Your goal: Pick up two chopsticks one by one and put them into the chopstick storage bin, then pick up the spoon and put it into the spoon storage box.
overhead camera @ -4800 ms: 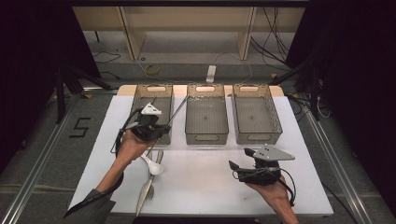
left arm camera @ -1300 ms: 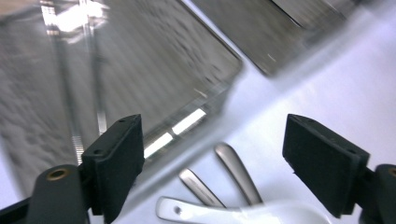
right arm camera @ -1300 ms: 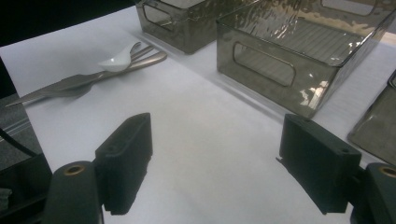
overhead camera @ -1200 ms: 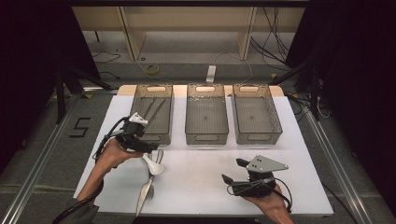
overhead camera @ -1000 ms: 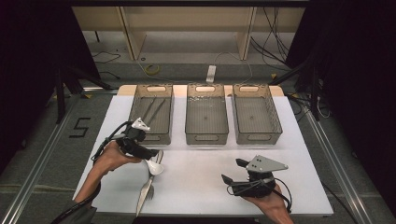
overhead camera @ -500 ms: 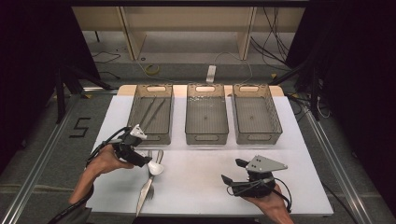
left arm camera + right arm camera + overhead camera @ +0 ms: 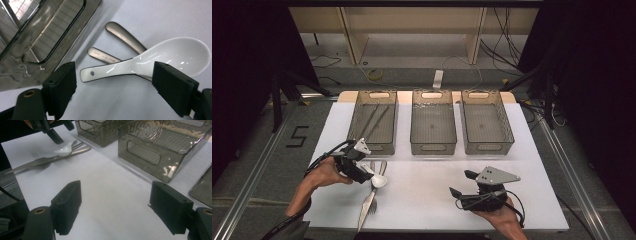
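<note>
Left gripper wide open over white spoon, spoon on metal cutlery on the surface, right gripper open, holding nothing

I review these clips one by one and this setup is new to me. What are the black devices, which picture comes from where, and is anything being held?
There is no robot arm: a person holds a hand-held two-jaw gripper in each hand. The high view looks down from above the person's side of the white table. The other two pictures come from cameras riding on the grippers, looking along their black jaws.

At the table's far side stand three grey bins; the left bin holds thin metal utensils. Near the left gripper lie a white ceramic spoon resting across metal cutlery.

The left gripper's jaws stand open on either side of the spoon's handle, not pressing it. The right gripper hangs open over bare table. Nothing is held.
</note>
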Demonstrator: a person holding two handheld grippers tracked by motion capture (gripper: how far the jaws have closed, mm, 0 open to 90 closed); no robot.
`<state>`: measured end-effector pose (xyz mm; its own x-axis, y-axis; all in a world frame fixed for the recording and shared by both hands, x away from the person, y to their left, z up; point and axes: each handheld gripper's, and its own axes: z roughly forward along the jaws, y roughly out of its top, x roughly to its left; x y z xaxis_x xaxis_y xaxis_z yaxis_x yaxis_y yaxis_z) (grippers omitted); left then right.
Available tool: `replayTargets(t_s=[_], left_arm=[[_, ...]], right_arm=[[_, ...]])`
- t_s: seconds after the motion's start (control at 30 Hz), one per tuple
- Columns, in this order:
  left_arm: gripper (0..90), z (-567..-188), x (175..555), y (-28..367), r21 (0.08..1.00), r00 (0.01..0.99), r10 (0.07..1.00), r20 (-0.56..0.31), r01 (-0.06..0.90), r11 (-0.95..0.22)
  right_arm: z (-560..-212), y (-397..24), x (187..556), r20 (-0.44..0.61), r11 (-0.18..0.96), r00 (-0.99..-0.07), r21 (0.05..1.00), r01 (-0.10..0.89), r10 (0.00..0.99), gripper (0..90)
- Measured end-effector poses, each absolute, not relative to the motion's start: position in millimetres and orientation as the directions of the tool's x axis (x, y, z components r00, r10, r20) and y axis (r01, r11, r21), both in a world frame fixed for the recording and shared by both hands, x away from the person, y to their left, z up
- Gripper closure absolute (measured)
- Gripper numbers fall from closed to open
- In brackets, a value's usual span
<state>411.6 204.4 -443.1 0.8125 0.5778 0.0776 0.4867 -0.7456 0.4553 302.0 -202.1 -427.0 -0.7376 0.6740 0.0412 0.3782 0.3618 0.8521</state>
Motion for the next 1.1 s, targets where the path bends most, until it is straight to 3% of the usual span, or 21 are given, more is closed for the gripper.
replayTargets(t_s=[0.33,0.7,0.9,1.1], left_arm=[[21.4,-440.8,415.0,206.2,0.506,0.776,0.627,0.066,0.516,-0.691],[50.0,-444.5,419.1,198.3,0.546,0.724,0.686,0.076,0.545,-0.636],[75.0,-447.3,424.0,199.1,0.545,0.678,0.733,0.066,0.591,-0.595],[86.1,-451.5,425.8,197.9,0.534,0.661,0.748,0.068,0.609,-0.587]], right_arm=[[-427.9,-200.3,302.7,0.042,0.366,-0.737,0.848,0.384,0.675,26.4],[-428.1,-200.2,302.6,0.041,0.367,-0.737,0.848,0.383,0.674,26.4],[-428.3,-199.8,302.8,0.043,0.365,-0.736,0.848,0.384,0.675,26.5],[-428.7,-198.8,303.4,0.042,0.367,-0.740,0.848,0.382,0.672,26.5]])
